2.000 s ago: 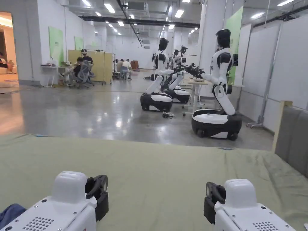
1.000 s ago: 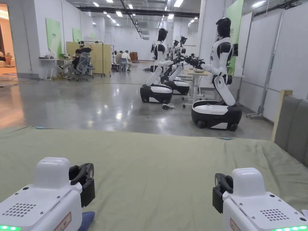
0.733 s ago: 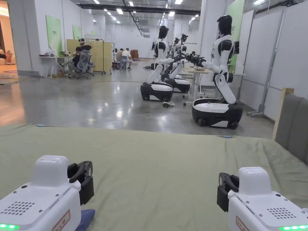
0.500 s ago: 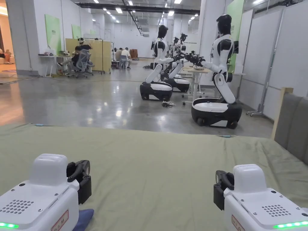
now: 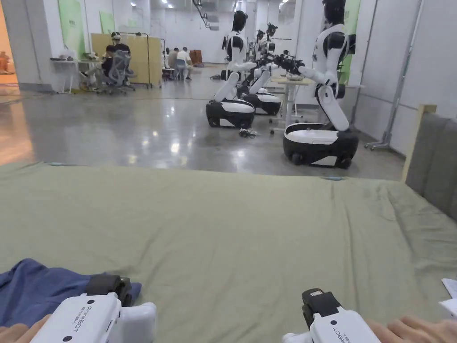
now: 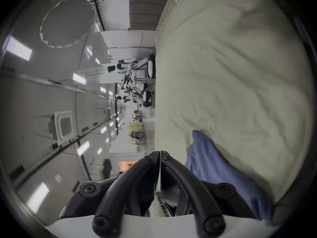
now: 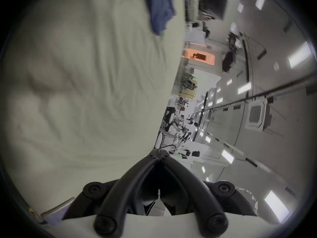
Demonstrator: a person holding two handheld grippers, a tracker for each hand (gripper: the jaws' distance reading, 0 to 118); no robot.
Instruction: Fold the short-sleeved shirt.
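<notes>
A blue shirt (image 5: 31,286) lies bunched at the near left of the green cloth-covered surface (image 5: 232,223). My left gripper (image 5: 107,286) hovers at the shirt's right edge; in the left gripper view its jaws (image 6: 159,153) are shut with nothing between them, and the blue shirt (image 6: 214,169) lies just beside them. My right gripper (image 5: 317,298) is at the near right, over bare cloth, well apart from the shirt. In the right gripper view its jaws (image 7: 158,153) are shut and empty, with the blue shirt (image 7: 160,8) far off.
A grey padded panel (image 5: 433,156) stands along the right edge of the surface. White paper (image 5: 450,294) lies at the near right corner. Beyond the far edge are a shiny floor, several white humanoid robots (image 5: 319,147), and seated people (image 5: 111,62) at the back left.
The head camera tilted down, bringing more of the blue shirt into sight. Both grippers drew back toward the near edge and rolled onto their sides; hands now show behind them.
</notes>
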